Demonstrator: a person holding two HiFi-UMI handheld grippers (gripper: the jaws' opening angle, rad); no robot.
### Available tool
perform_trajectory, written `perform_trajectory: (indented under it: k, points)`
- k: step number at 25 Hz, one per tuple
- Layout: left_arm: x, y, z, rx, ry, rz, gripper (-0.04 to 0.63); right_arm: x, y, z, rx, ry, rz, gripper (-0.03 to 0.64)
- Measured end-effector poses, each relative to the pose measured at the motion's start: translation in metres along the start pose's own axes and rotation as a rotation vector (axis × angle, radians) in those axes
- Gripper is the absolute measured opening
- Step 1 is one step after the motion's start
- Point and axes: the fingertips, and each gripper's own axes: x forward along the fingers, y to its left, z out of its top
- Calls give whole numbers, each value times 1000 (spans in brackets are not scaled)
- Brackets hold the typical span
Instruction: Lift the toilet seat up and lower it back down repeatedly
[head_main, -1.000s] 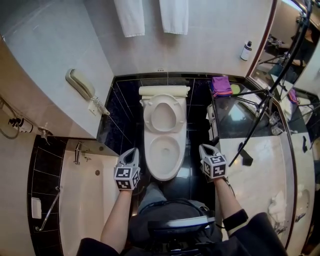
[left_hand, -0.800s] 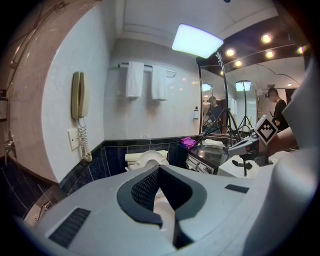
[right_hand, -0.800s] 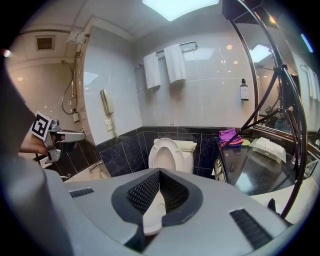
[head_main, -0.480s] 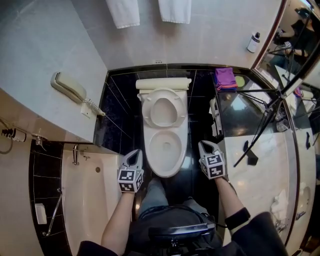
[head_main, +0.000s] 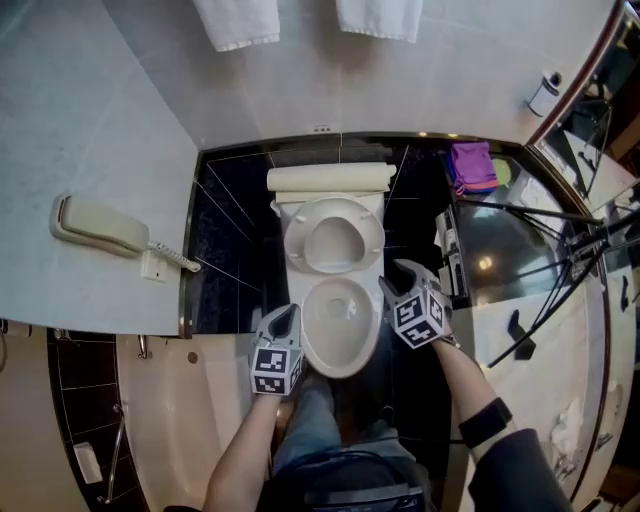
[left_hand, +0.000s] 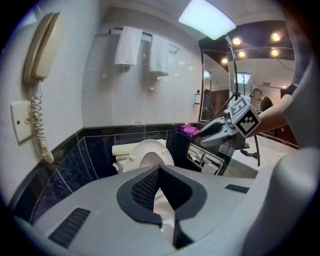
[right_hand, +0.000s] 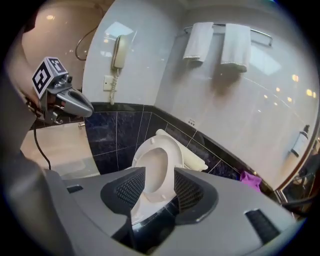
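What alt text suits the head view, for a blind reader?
A white toilet seen from above, its seat raised. The shut left gripper and the right gripper, whose jaws have just been opening with nothing between them, flank the bowl.

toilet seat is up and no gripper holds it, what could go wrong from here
The toilet seat stands upright, unheld; the right gripper, its jaws just opening with nothing between them, could nudge it so it slams onto the bowl. The seat's smooth rim might slip mid-lowering. The shut left gripper, close beside the bowl, may knock it.
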Motion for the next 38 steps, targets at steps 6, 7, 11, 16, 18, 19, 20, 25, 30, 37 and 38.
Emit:
perform_trajectory:
  k: [6,7,11,16,18,19,20,25,30,37,38]
  points:
    - [57,16,-2,-6,20,-49,0,88,-37,31,-179,20,-32,201]
    - [65,17,-5,-10,26,-57,0,102,-43,36,-218,29,-39,201]
    - [94,24,-14,-25,35,-66,0,152,-61,51,-334,65,-44,204]
    - [118,33,-28,-32,46,-66,0,196,-66,60,-433,98,-24,202]
    - [125,35,-33,-36,51,-69,0,211,-66,61,-457,111,-10,201]
    - [129,36,-35,-38,53,-72,0,218,-67,60,-470,118,-3,201]
    - [132,36,-38,-40,55,-74,0,224,-67,60,-482,128,4,199]
    - [145,37,-46,-48,65,-82,0,248,-72,50,-512,175,28,93]
    - [151,35,-55,-58,79,-87,0,247,-72,54,-511,164,31,97]
    - [152,27,-68,-68,112,-85,0,231,-59,49,-516,146,13,95]
    - [152,26,-71,-73,117,-81,0,227,-55,48,-517,142,12,95]
